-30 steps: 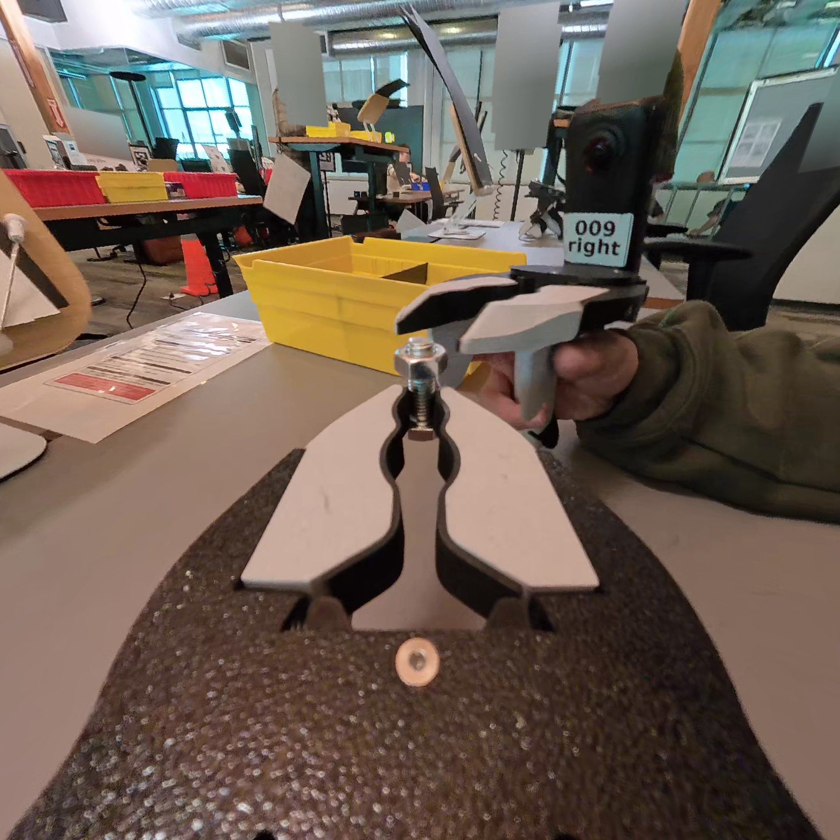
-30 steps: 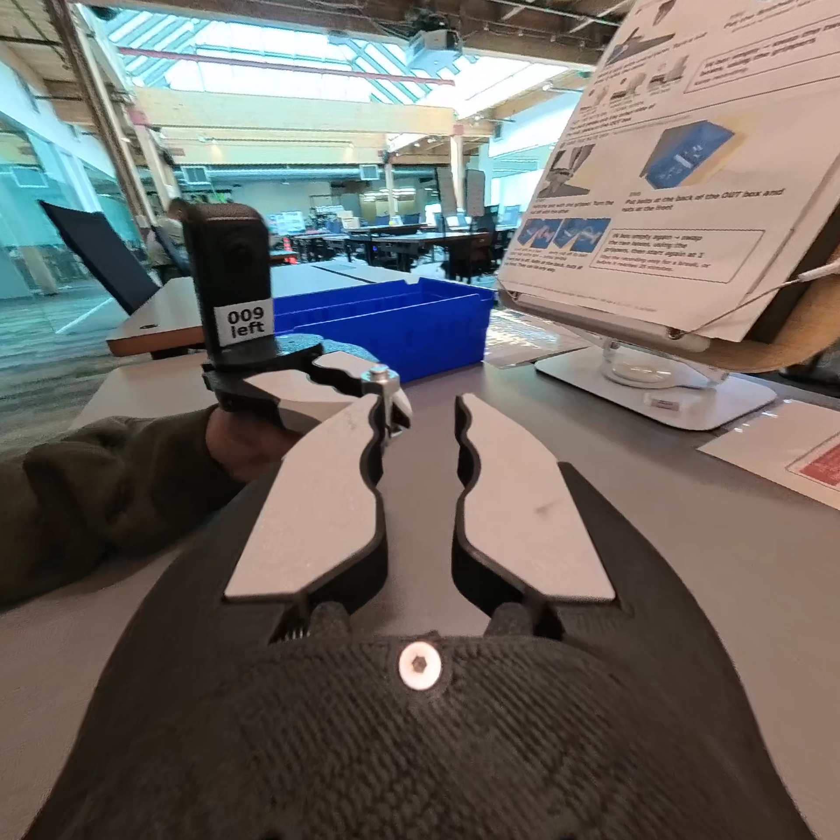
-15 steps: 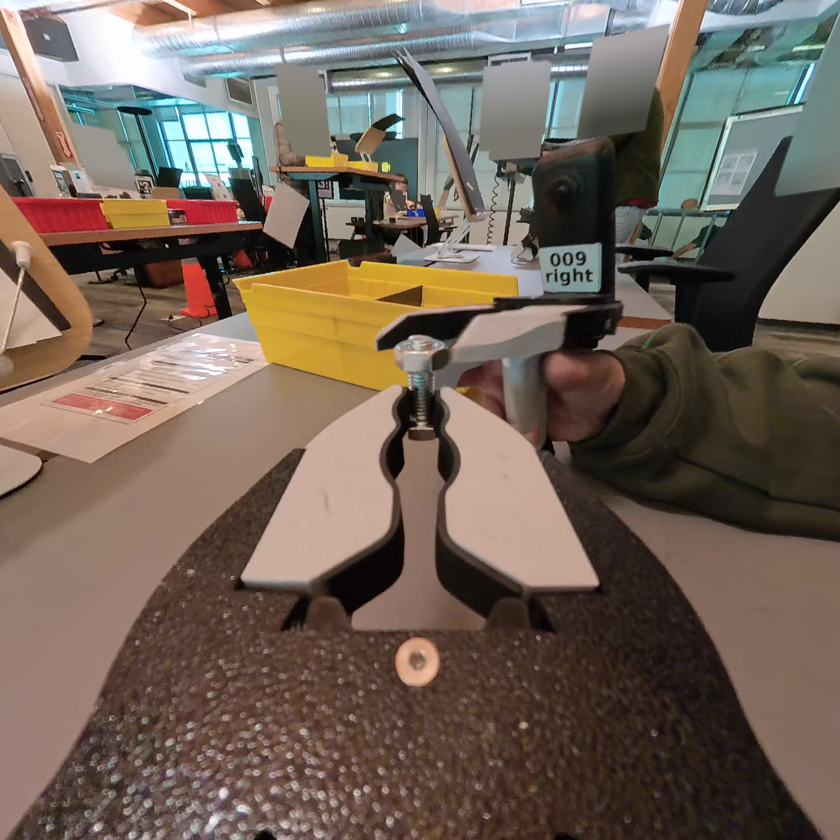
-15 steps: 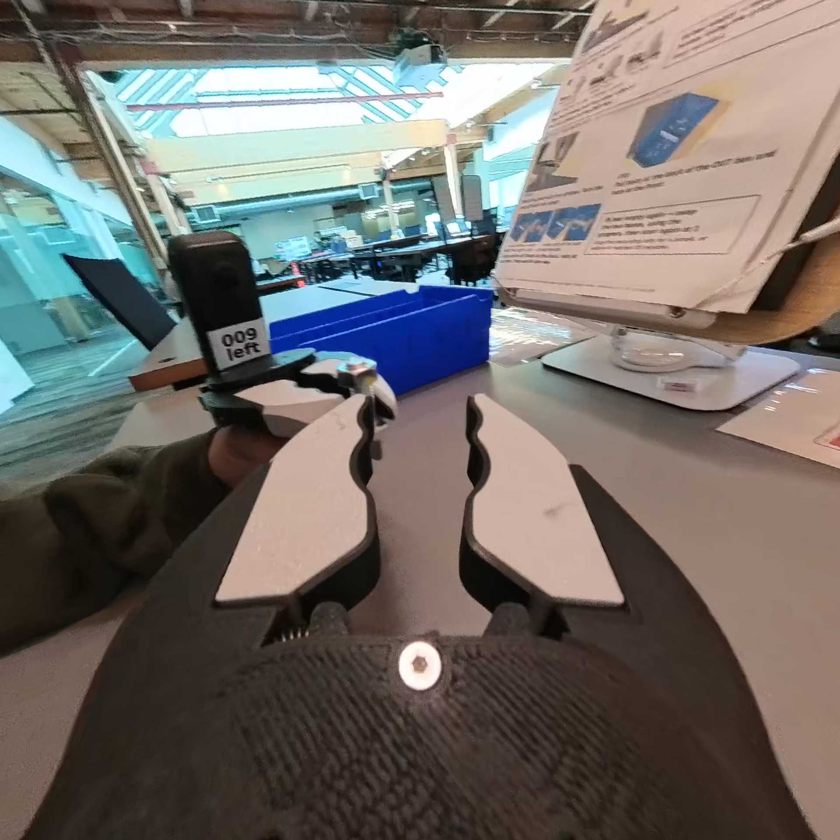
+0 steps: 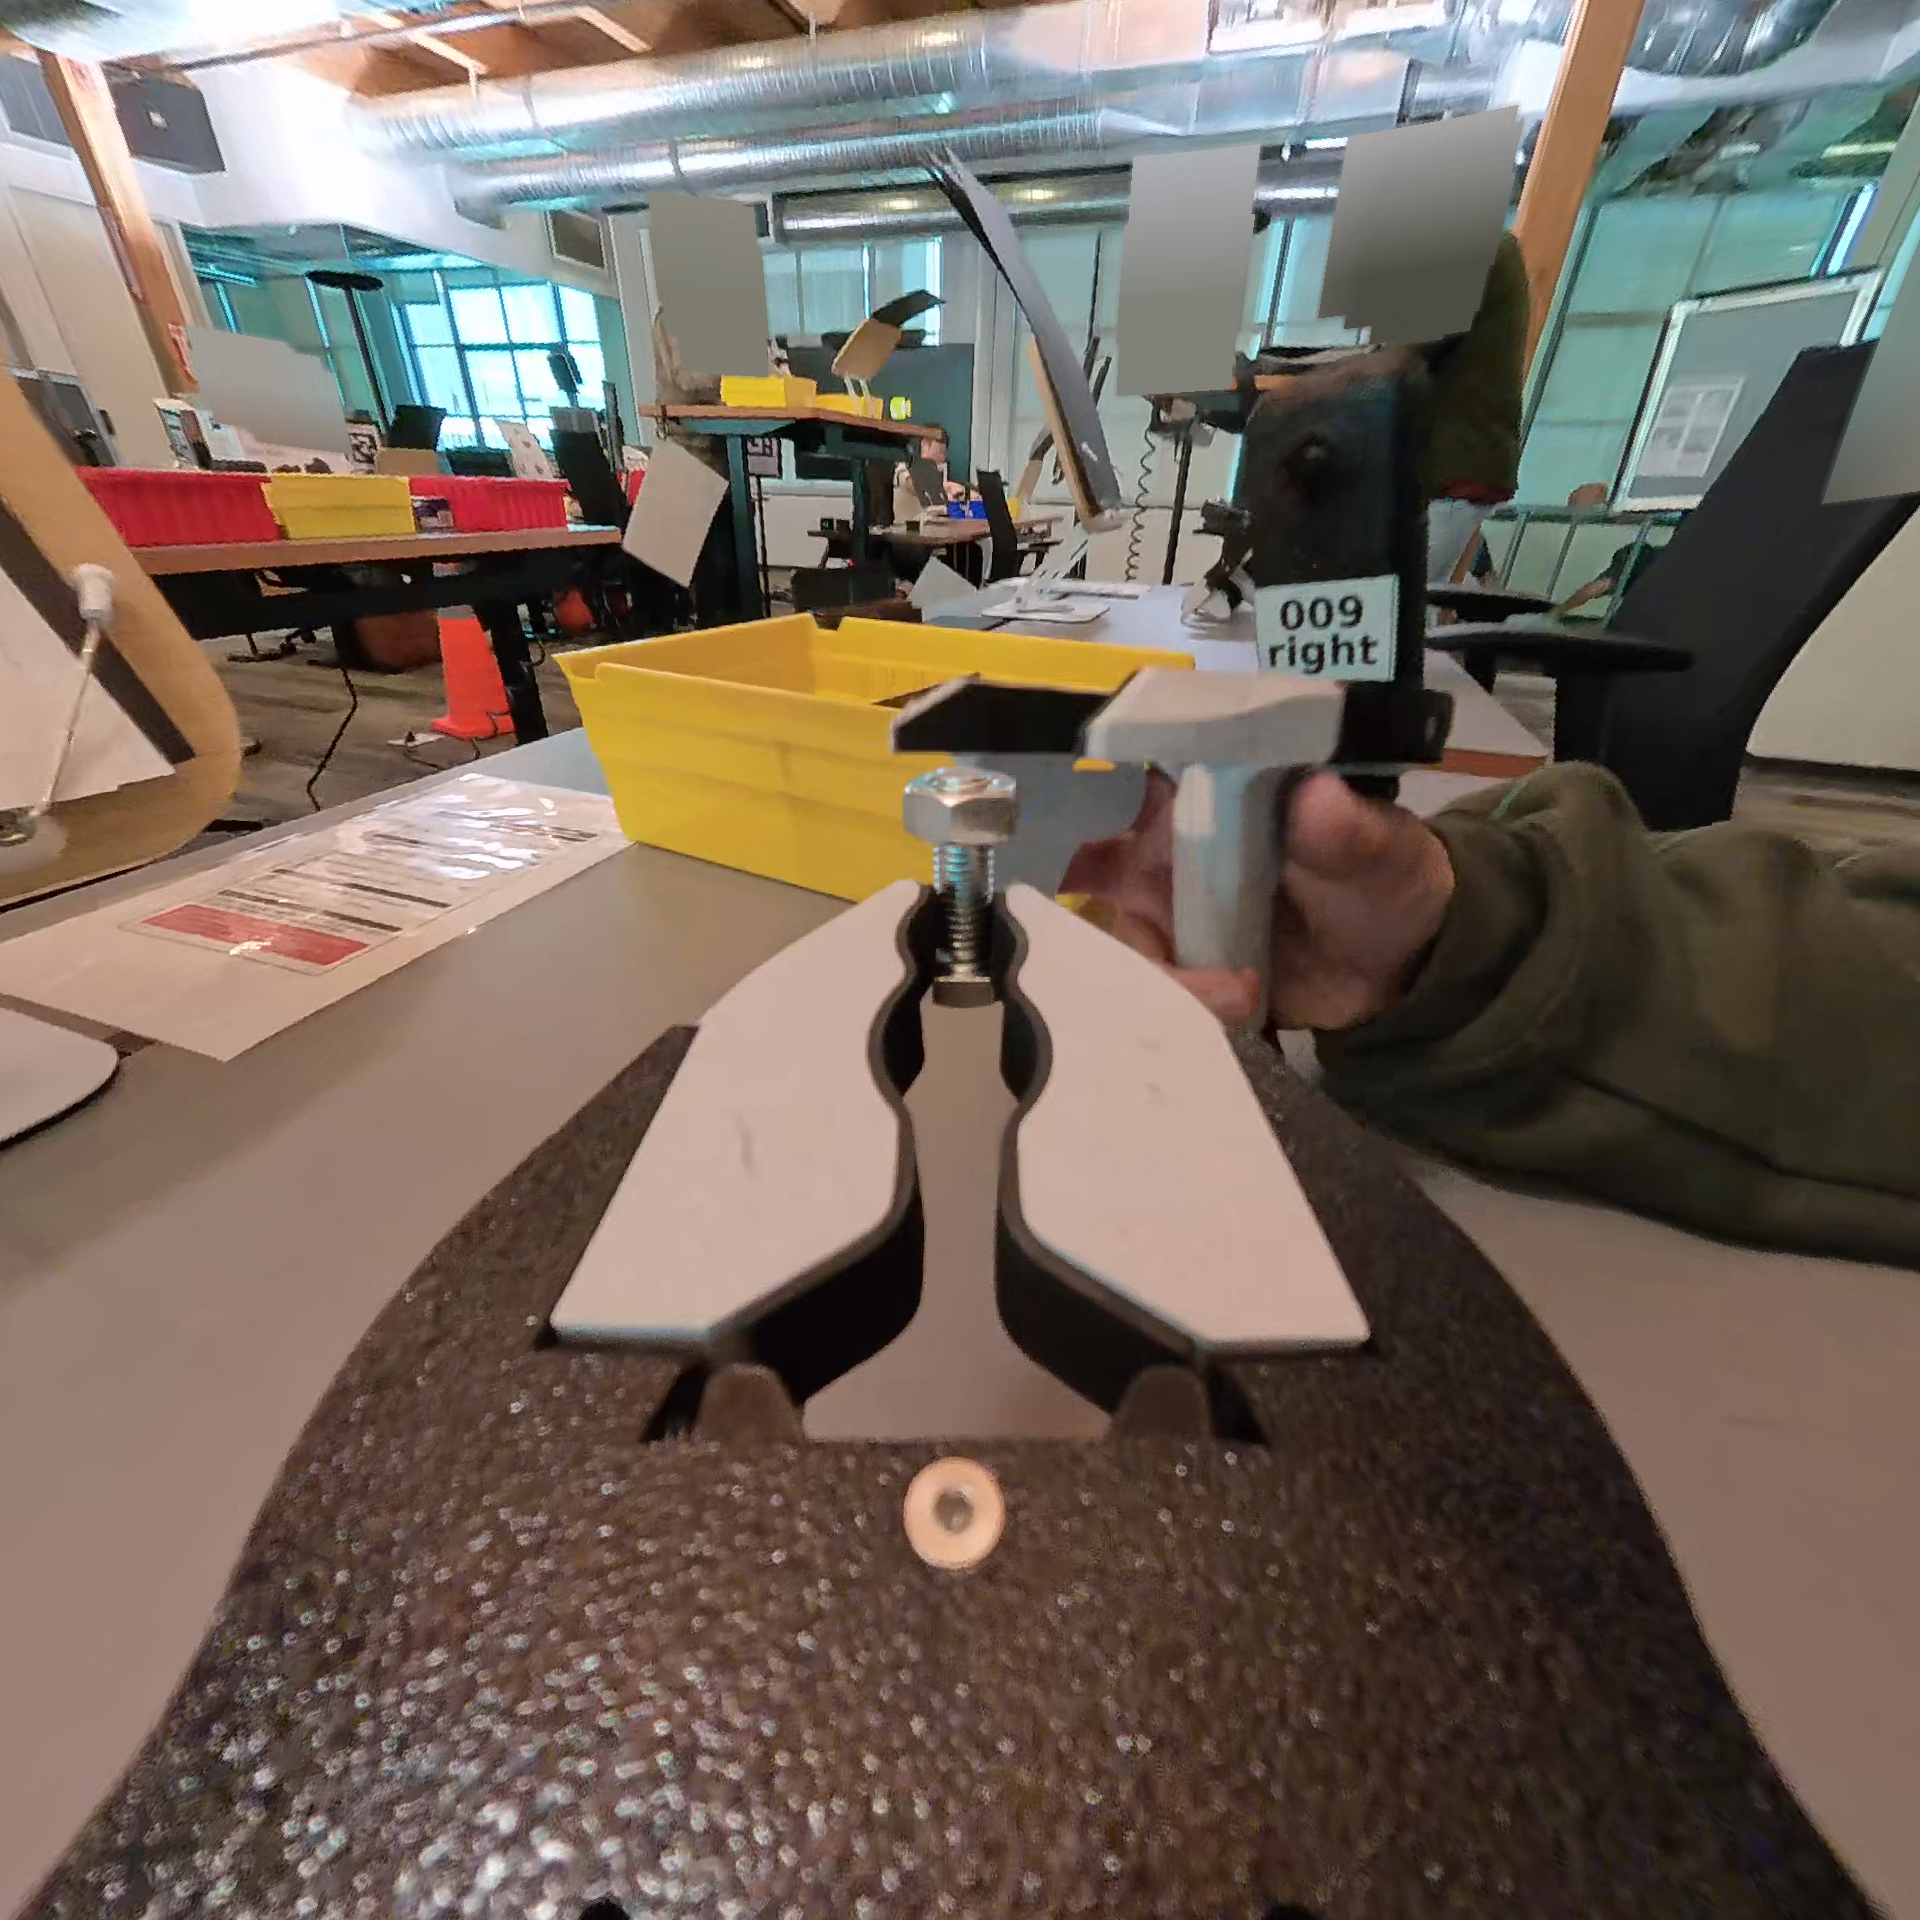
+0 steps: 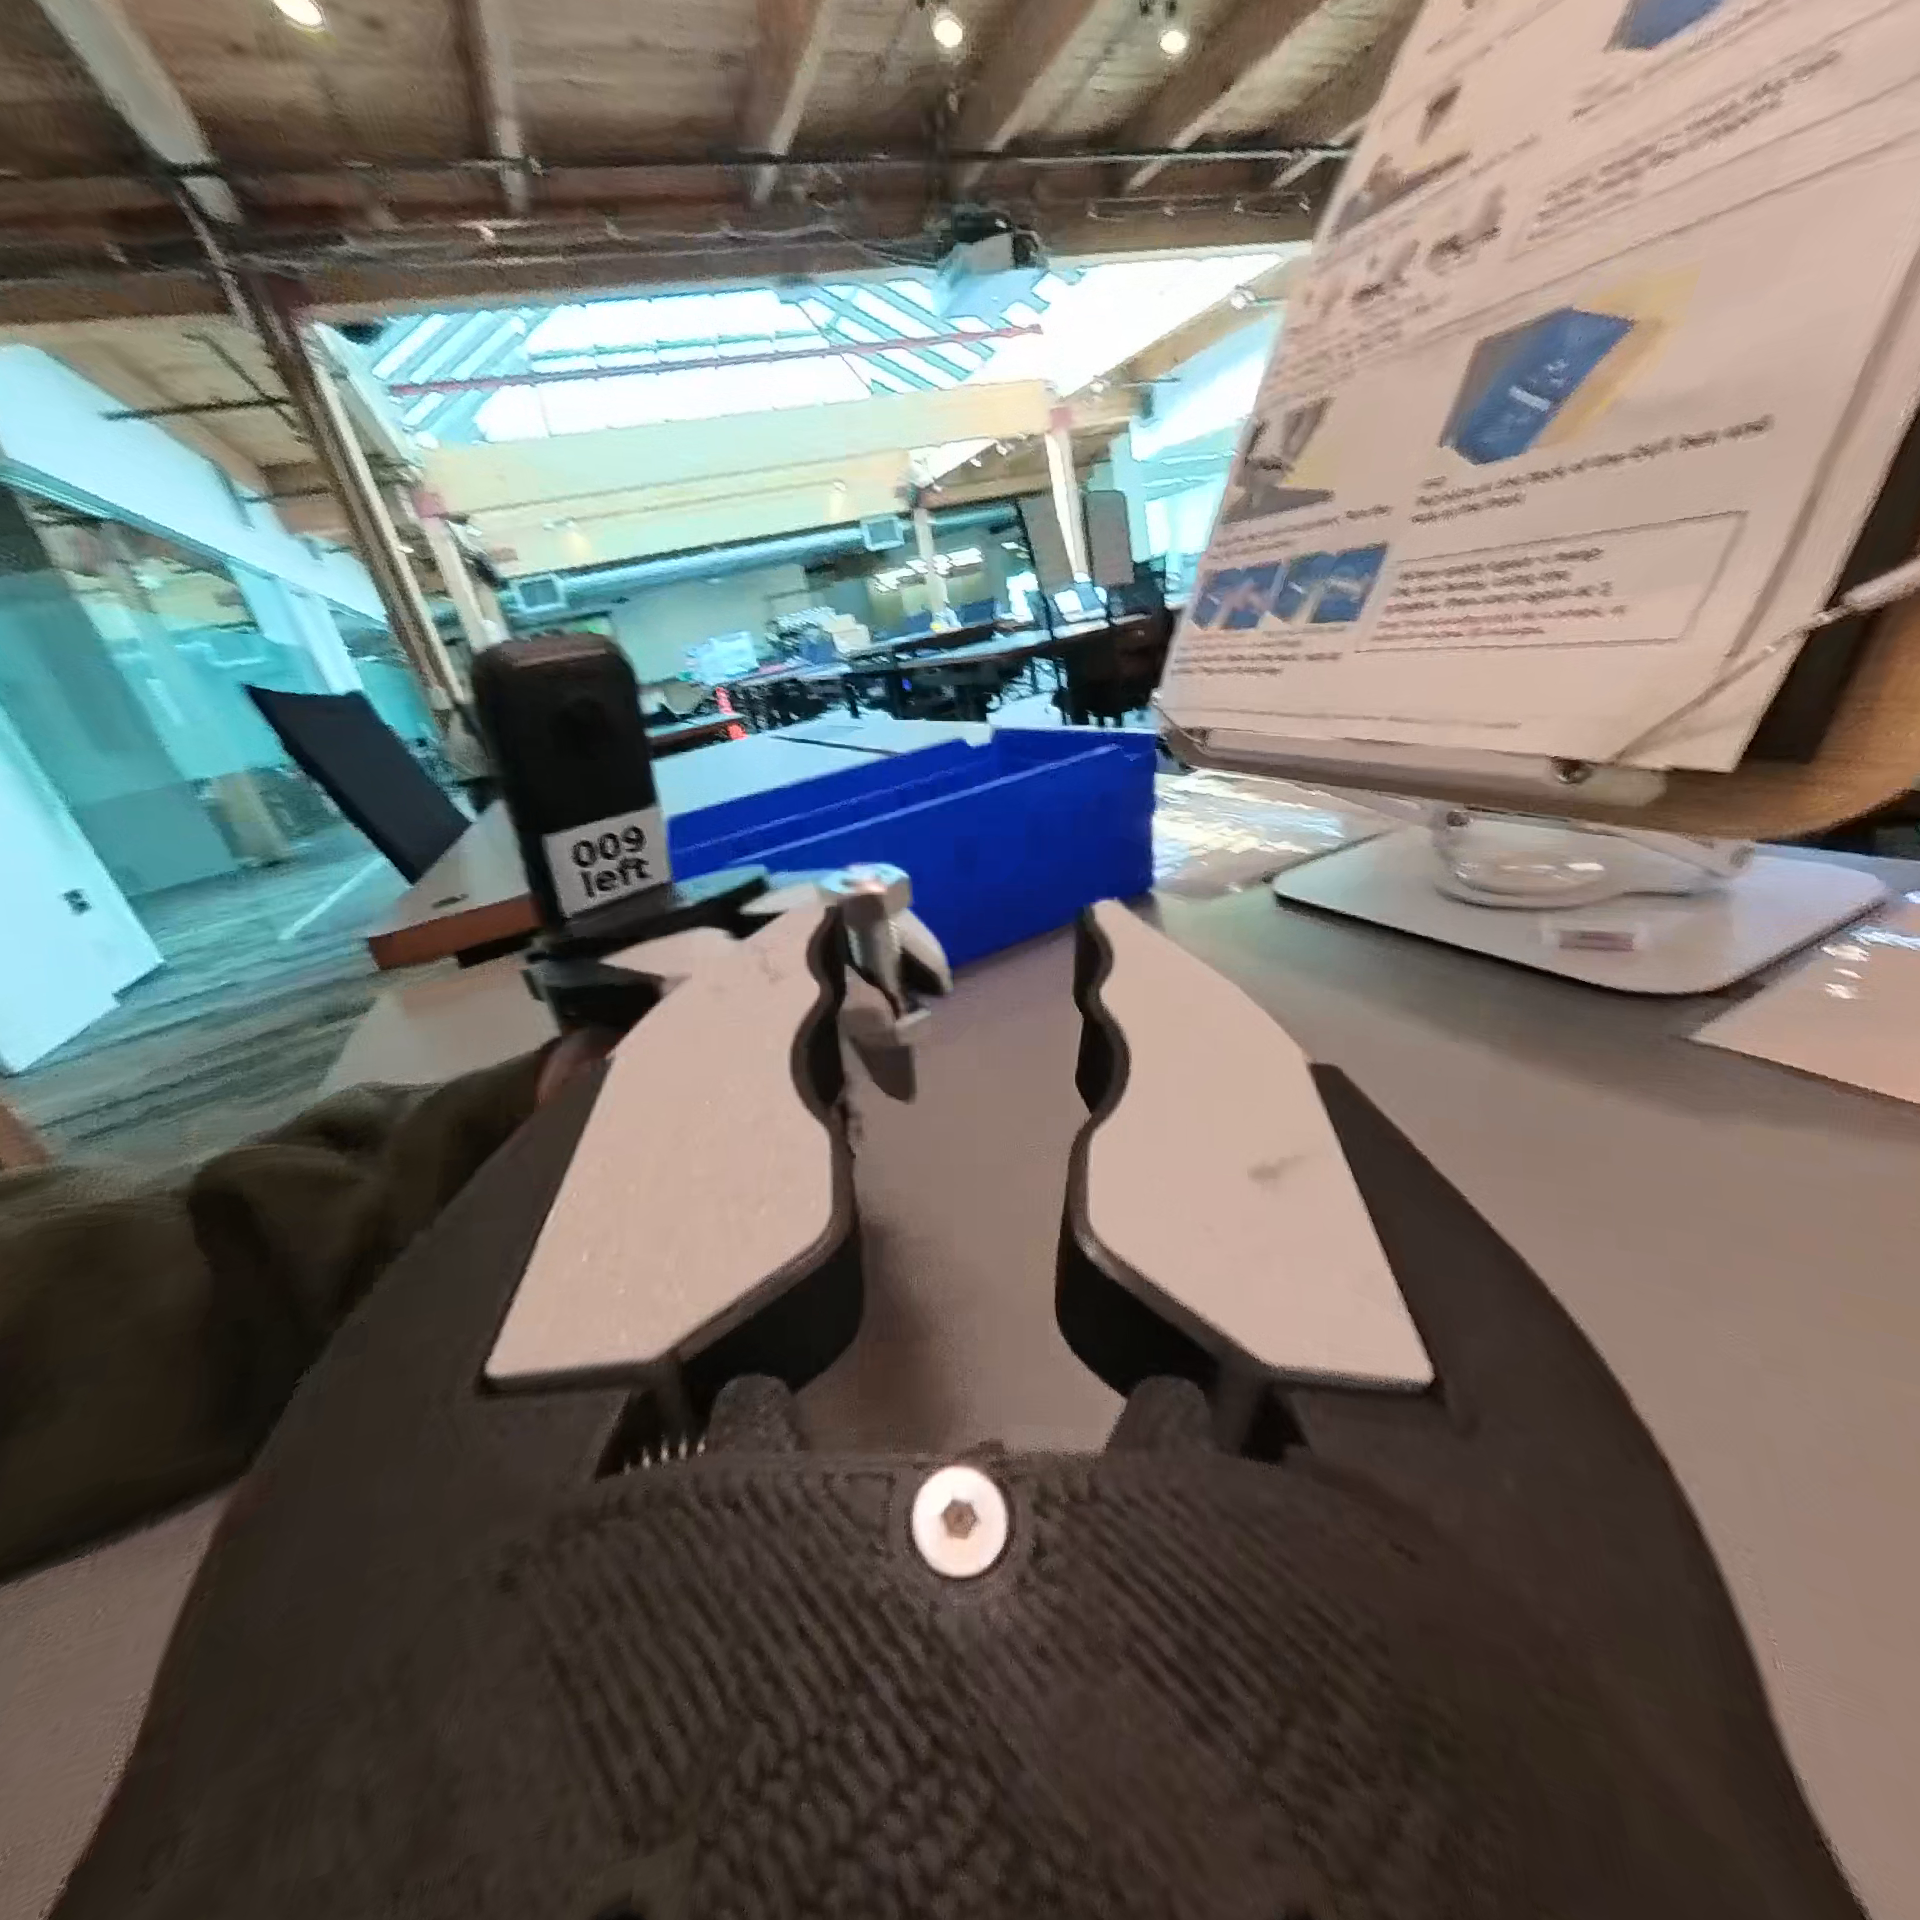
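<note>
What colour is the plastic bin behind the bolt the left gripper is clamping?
Yellow plastic bin, clearest in the left wrist view.

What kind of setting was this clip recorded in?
Likely an open-plan workshop or lab office: rows of desks under exposed ducting, parts bins in yellow and blue, and a propped instruction sheet on the grey table.

My left gripper has pale grey, wavy-edged fingers backed in black, set in a speckled black body with one silver screw at 6 o'clock. My right gripper matches, its shell ribbed, hex screw too. Each carries a black camera block with a white label. Olive-green sleeves cover both arms.
</note>
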The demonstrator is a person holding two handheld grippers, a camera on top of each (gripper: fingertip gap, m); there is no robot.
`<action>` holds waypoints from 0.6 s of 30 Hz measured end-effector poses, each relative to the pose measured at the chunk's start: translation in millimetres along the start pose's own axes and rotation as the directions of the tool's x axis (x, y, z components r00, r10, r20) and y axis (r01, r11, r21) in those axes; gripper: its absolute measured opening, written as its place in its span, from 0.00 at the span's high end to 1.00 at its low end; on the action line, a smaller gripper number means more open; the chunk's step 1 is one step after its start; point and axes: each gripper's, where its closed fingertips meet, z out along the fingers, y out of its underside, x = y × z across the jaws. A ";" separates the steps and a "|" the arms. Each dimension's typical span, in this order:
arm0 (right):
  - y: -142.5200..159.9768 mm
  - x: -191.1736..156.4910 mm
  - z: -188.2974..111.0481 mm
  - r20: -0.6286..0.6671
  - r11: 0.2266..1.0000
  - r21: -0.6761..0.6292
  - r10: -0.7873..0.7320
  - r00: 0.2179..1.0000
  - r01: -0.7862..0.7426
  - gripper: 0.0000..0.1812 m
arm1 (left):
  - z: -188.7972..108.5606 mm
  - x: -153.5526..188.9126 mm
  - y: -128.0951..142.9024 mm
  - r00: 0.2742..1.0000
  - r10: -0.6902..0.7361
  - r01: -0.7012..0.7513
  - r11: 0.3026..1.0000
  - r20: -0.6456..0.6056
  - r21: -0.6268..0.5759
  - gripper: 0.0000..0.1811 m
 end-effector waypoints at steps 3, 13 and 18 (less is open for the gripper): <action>-1.7 -17.6 6.3 0.049 0.998 -0.003 -0.057 0.997 0.058 0.77 | 4.4 6.9 2.6 0.999 0.027 -0.027 0.999 -0.021 -0.020 0.95; -7.2 15.4 -4.8 -0.102 0.999 0.051 -0.002 0.995 0.007 0.82 | -1.9 0.5 -6.5 1.000 0.004 -0.004 0.999 0.004 0.037 0.95; -4.0 -16.2 4.4 0.059 0.999 0.025 -0.024 0.998 0.022 0.78 | 6.7 9.9 3.8 0.999 0.049 -0.050 0.998 -0.023 -0.026 0.95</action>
